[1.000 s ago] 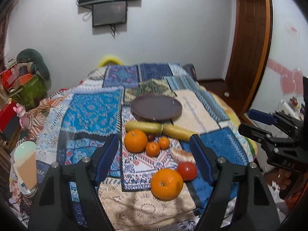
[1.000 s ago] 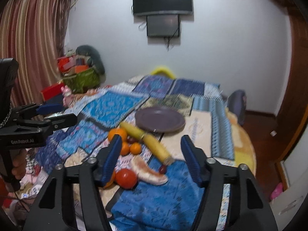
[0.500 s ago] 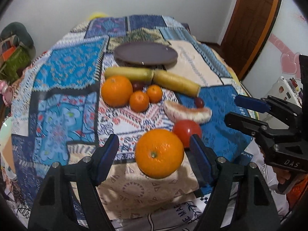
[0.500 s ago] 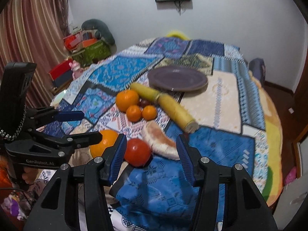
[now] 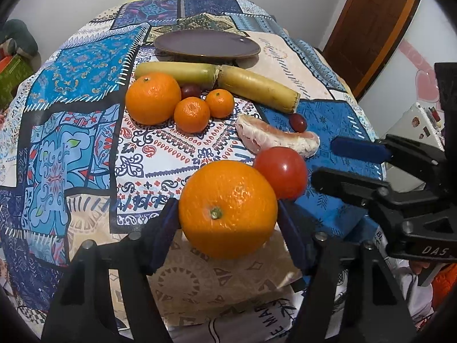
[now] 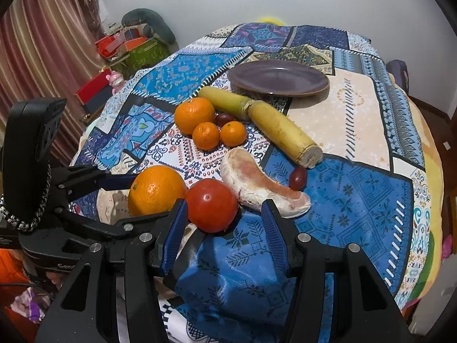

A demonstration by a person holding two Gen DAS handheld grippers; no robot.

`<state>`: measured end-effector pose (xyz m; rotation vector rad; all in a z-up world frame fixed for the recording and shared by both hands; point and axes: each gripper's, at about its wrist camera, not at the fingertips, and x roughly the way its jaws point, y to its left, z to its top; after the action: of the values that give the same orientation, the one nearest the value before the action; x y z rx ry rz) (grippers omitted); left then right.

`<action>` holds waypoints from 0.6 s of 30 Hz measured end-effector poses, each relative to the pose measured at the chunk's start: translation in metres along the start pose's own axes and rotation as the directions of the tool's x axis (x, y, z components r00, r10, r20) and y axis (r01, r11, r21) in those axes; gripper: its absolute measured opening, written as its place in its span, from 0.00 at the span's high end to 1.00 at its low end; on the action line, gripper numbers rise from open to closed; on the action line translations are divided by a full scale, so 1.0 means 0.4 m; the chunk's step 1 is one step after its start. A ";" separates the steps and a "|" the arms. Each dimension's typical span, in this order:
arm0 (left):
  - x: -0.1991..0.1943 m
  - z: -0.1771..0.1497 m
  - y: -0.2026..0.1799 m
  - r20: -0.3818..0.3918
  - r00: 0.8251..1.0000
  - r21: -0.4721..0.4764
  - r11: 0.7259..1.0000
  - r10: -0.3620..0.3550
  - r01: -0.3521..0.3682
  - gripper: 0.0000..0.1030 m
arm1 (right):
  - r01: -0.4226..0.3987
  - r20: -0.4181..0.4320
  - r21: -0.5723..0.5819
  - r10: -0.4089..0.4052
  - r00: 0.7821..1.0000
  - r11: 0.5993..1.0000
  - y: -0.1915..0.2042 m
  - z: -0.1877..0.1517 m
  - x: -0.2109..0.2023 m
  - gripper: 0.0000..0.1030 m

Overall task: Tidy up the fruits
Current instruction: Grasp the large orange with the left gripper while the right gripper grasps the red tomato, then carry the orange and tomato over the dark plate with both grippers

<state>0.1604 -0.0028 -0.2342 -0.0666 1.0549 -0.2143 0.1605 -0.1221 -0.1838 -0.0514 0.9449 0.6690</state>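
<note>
A big orange [image 5: 228,210] sits at the near edge of the patchwork table, between the open fingers of my left gripper [image 5: 227,228], which flank it closely. It also shows in the right wrist view [image 6: 156,190]. A red tomato [image 6: 212,205] lies beside it, just ahead of my open right gripper [image 6: 224,233]. Behind lie a pomelo segment [image 6: 257,183], a grape [image 6: 298,177], a second big orange [image 5: 153,97], two mandarins [image 5: 192,113], another grape [image 5: 190,90], two yellow sugarcane pieces [image 5: 257,87] and an empty purple plate [image 5: 207,44].
The table's near edge drops off just below both grippers. A wooden door [image 5: 371,23] stands at the right. Boxes and clutter [image 6: 131,45] and a curtain [image 6: 37,34] stand at the left, by the wall.
Both grippers have moved forward and down toward the near fruits. The left fingers now flank the big orange; the right fingers have come up to the tomato.
</note>
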 end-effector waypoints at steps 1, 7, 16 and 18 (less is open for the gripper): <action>0.000 -0.001 0.003 0.002 1.000 -0.004 1.000 -0.006 0.006 0.34 | -0.002 -0.004 -0.001 0.002 1.000 1.000 0.002 0.000 0.004 0.51; -0.016 0.000 0.035 0.020 1.000 -0.039 0.999 -0.012 0.013 0.34 | -0.004 -0.029 0.012 0.004 1.000 1.000 0.002 0.003 0.027 0.51; -0.043 -0.010 0.094 0.050 0.999 -0.083 0.996 0.022 -0.018 0.34 | -0.012 -0.084 -0.025 0.010 0.996 1.000 0.029 -0.003 0.069 0.51; -0.043 -0.008 0.099 0.051 0.998 -0.087 0.996 0.021 -0.017 0.34 | -0.014 -0.098 -0.031 0.011 0.995 0.999 0.032 -0.002 0.081 0.51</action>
<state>0.1551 0.0396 -0.2274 -0.1399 1.0121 -0.1487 0.1661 -0.0959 -0.2058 -0.1072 1.0297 0.6982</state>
